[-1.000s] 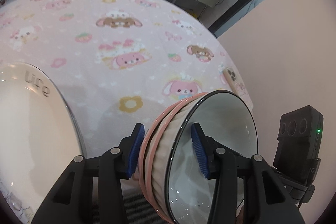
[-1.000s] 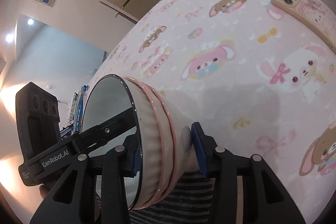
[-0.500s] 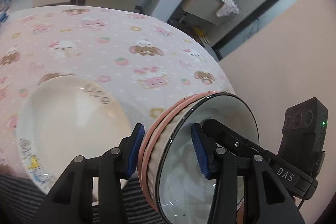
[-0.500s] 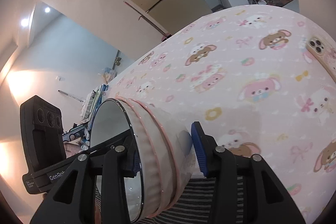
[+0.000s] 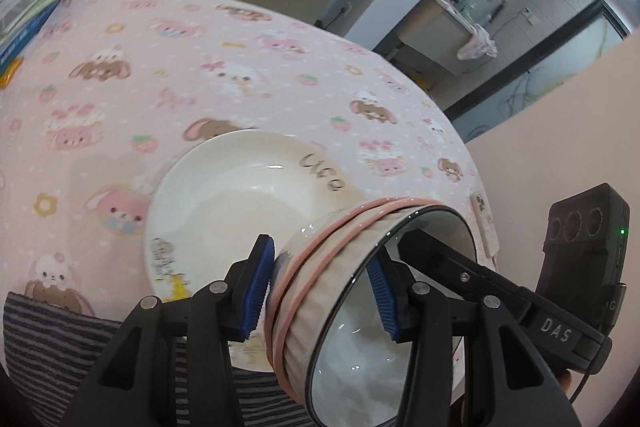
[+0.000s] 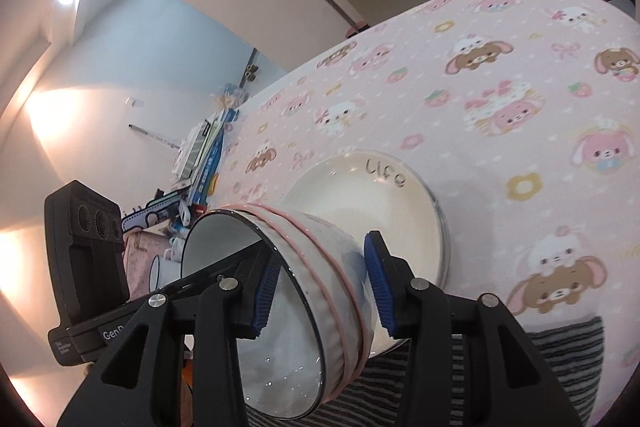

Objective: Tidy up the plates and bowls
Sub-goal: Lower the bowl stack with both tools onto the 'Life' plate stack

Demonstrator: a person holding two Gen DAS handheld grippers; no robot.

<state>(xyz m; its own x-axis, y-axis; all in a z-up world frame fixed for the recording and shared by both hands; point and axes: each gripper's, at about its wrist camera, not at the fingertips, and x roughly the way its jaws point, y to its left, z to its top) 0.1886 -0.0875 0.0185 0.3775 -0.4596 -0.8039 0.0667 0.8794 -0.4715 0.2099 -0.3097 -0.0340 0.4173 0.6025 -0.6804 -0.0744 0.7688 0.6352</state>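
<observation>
A ribbed cream bowl (image 5: 344, 239) (image 6: 316, 239) with pink bands and a dark rim hangs tilted on its side above the table. My left gripper (image 5: 320, 291) is shut on its wall, one blue pad outside and one inside. My right gripper (image 6: 320, 293) is shut on the opposite wall the same way. Its inner finger (image 5: 460, 267) shows inside the bowl in the left wrist view. Just beyond the bowl a cream plate (image 5: 240, 211) (image 6: 360, 195) lettered "Life" lies flat on the pink cartoon tablecloth (image 5: 120, 107). The bowl covers the plate's near edge.
A striped grey cloth (image 5: 48, 339) (image 6: 560, 359) lies at the table's near edge. A phone (image 5: 484, 223) in a pink case rests at the right edge. Stacked boxes and books (image 5: 32, 15) (image 6: 204, 155) sit at the far left corner. A peach wall (image 5: 560, 127) stands to the right.
Both grippers have carried the bowl up and leftward over the table. The plate, once cut off at the left edge, now lies whole behind the bowl. The phone has dropped out of the right wrist view.
</observation>
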